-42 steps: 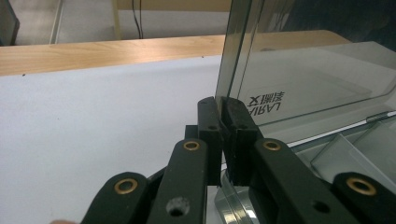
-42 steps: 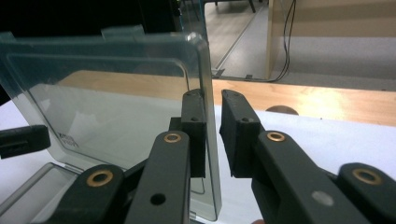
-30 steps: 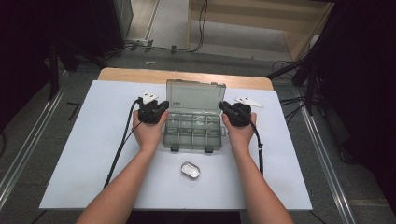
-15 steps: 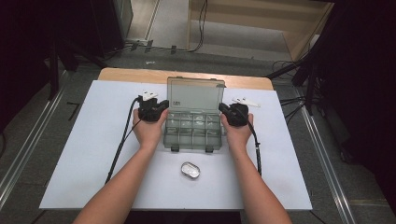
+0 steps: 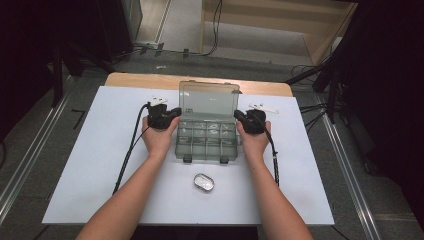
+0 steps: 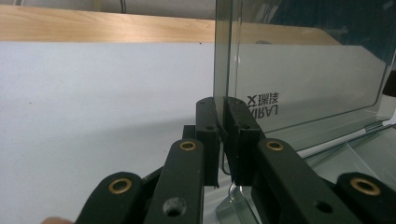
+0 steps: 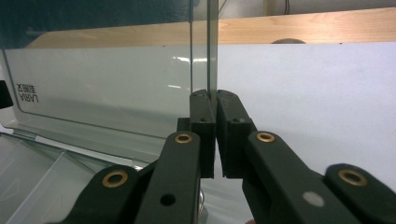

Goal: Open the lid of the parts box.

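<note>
A clear plastic compartment box (image 5: 206, 142) lies in the middle of the white sheet, its lid (image 5: 208, 102) raised upright at the back. My left gripper (image 5: 175, 113) is at the lid's left side. In the left gripper view the jaws (image 6: 223, 116) are shut on the lid's side edge (image 6: 303, 88), just above the hinge. My right gripper (image 5: 240, 116) is at the lid's right side, and its jaws (image 7: 211, 109) pinch that edge of the lid (image 7: 107, 88) the same way. The compartments look empty.
A small oval metal tin (image 5: 204, 183) lies in front of the box between my forearms. White paper slips (image 5: 159, 101) (image 5: 263, 106) lie behind each gripper. The wooden table edge (image 5: 145, 80) runs along the back, and metal rails flank the sheet.
The lid stands a little more upright than a second ago. Both hands have stayed at the lid's sides.
</note>
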The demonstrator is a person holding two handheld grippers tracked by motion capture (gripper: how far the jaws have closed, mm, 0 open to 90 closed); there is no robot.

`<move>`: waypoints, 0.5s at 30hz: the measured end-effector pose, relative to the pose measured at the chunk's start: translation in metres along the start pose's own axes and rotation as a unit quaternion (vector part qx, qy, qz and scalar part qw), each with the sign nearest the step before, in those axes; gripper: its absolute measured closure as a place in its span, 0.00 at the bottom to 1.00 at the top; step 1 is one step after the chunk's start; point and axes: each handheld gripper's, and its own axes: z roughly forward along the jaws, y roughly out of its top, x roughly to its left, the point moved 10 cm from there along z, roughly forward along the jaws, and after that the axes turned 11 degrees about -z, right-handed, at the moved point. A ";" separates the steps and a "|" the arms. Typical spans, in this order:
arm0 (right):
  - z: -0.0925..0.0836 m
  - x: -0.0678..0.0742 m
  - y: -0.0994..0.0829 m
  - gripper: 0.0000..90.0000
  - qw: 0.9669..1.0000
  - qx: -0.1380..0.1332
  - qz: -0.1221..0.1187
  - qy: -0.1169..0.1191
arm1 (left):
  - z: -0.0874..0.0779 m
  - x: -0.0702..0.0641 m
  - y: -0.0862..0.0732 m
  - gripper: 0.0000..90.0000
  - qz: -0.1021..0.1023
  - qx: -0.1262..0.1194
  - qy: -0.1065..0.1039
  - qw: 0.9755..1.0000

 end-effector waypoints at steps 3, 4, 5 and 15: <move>0.001 -0.001 0.000 0.94 1.000 -0.001 0.006 0.010 | 0.001 0.000 0.000 0.94 -0.005 0.003 -0.005 1.000; 0.001 -0.001 0.000 0.94 1.000 -0.002 0.009 0.011 | 0.001 0.001 0.000 0.94 -0.009 0.004 -0.007 1.000; 0.002 -0.001 -0.001 0.94 1.000 -0.001 0.011 0.013 | 0.001 0.001 0.000 0.94 -0.011 0.004 -0.008 1.000; 0.005 -0.003 -0.001 0.93 0.999 0.003 0.037 0.038 | 0.004 0.003 0.000 0.93 -0.029 0.010 -0.023 0.999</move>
